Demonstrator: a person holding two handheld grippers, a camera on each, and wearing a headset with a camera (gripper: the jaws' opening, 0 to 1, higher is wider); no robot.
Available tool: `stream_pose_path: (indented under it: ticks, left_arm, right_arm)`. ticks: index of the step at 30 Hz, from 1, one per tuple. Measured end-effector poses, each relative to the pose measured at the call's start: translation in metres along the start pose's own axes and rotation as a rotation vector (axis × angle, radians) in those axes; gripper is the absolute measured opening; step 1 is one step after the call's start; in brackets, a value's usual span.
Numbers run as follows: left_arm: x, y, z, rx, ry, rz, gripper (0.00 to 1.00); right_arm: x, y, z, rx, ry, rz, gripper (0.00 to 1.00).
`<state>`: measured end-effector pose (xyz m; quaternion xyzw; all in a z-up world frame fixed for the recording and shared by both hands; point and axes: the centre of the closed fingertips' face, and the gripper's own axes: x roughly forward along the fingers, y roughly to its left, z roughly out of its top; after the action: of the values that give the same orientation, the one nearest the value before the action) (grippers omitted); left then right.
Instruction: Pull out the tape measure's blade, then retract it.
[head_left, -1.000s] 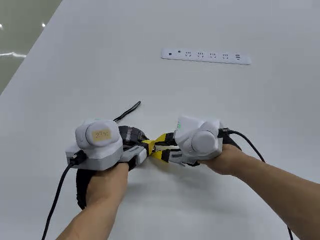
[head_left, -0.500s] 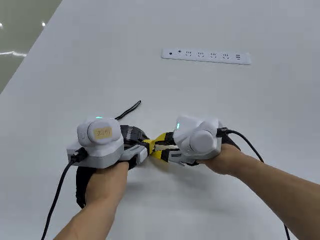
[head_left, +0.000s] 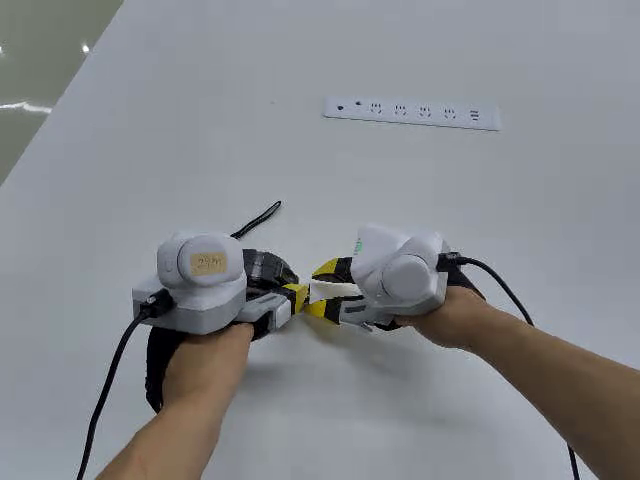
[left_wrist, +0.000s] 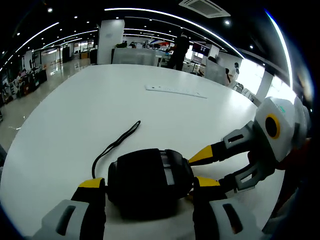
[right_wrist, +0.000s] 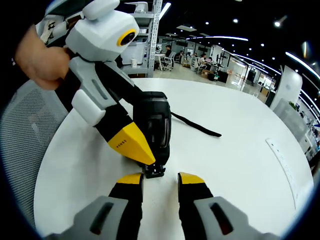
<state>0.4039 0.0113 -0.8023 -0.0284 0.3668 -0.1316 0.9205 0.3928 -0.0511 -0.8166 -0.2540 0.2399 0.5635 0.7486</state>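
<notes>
Both forearms come in from the near edge and angle toward each other, the left forearm (head_left: 165, 445) from the near left and the right forearm (head_left: 560, 380) from the near right. The left hand (head_left: 205, 360) wraps its gripper's handle from below, and the right hand (head_left: 450, 318) grips its own the same way. The two grippers face each other tip to tip, almost touching. The left gripper (left_wrist: 149, 186) points right, its jaws pressed against both sides of the tape measure (left_wrist: 145, 167). The right gripper (right_wrist: 161, 178) points left with its jaws parted by a narrow gap.
</notes>
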Motion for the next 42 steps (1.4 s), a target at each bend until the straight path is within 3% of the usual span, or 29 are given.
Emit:
stream_pose_path:
  ticks: [9,13,16,18,23,29,36,39,42]
  left_arm:
    - [-0.004,-0.002,-0.001,0.062,-0.003,-0.081,0.72]
    - [-0.004,-0.002,-0.001,0.063,-0.005,-0.083,0.79]
    - [-0.007,-0.003,-0.002,0.094,-0.013,-0.128,0.85]
    - [-0.01,-0.002,0.001,0.15,-0.023,-0.164,0.87]
    - [-0.013,-0.001,0.003,0.23,-0.03,-0.202,0.92]
    - [-0.016,-0.001,0.002,0.283,-0.025,-0.238,0.97]
    - [-0.024,-0.009,0.003,0.364,-0.026,-0.296,1.0]
    - [-0.028,-0.018,-0.002,0.388,-0.01,-0.36,1.0]
    - [-0.032,-0.018,-0.004,0.405,-0.014,-0.367,1.0]
  right_arm:
    - [-0.016,-0.007,-0.005,0.076,-0.018,-0.04,0.45]
    - [-0.017,-0.008,-0.006,0.079,-0.018,-0.042,0.54]
    - [-0.028,-0.014,-0.013,0.137,-0.025,-0.083,0.63]
    - [-0.04,-0.02,-0.019,0.181,-0.025,-0.119,0.67]
    - [-0.054,-0.023,-0.024,0.239,-0.049,-0.157,0.78]
    - [-0.069,-0.025,-0.031,0.275,-0.066,-0.2,0.89]
    - [-0.087,-0.024,-0.032,0.318,-0.115,-0.232,1.0]
    - [-0.093,-0.018,-0.035,0.313,-0.103,-0.227,1.0]
    - [-0.102,-0.015,-0.036,0.315,-0.109,-0.241,1.0]
